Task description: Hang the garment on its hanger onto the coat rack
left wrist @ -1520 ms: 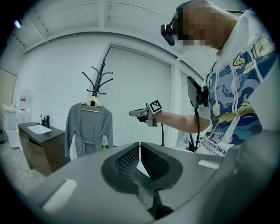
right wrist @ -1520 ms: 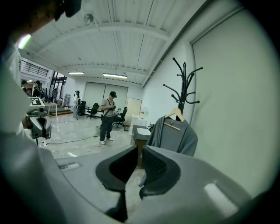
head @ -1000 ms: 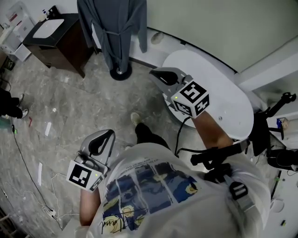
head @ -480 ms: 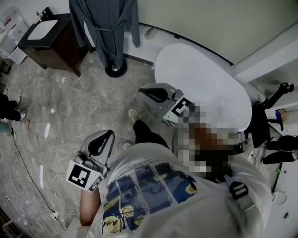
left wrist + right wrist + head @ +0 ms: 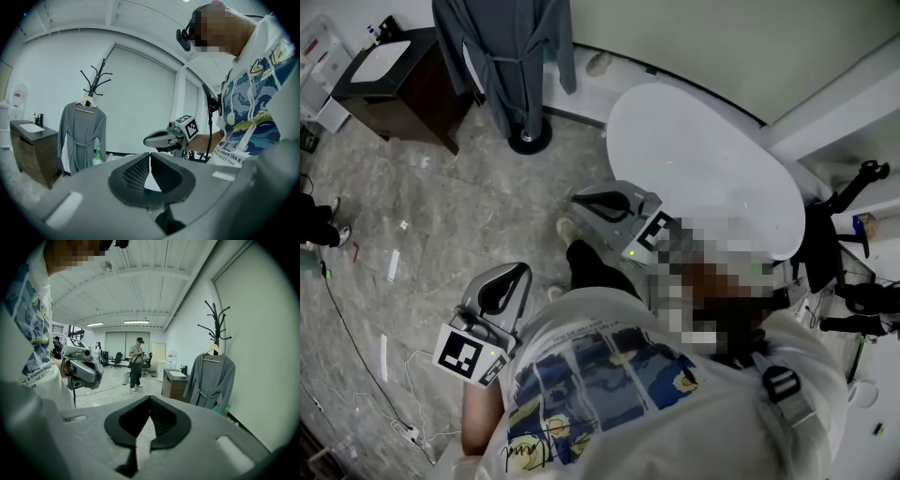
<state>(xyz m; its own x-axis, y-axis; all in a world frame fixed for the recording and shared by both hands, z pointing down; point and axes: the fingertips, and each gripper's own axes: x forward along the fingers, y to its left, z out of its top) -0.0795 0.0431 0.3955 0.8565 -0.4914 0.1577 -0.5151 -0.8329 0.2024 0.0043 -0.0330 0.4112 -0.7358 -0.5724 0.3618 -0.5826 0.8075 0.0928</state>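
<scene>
**Item:** grey garment (image 5: 511,56) on its hanger (image 5: 213,350), hung from the coat rack (image 5: 216,319).

**Tongs:** left tongs (image 5: 150,157) and right tongs (image 5: 150,399) are both clenched and empty, well apart from the rack.

**Risk, judged:** the one-sided load may tip the rack if it is bumped.

**Views:** the head view shows only the rack's base. Both gripper views show the hanger up among its prongs.

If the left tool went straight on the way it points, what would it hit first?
Probably the right tool, just above its shut tips in the left gripper view; depth is unclear.
</scene>
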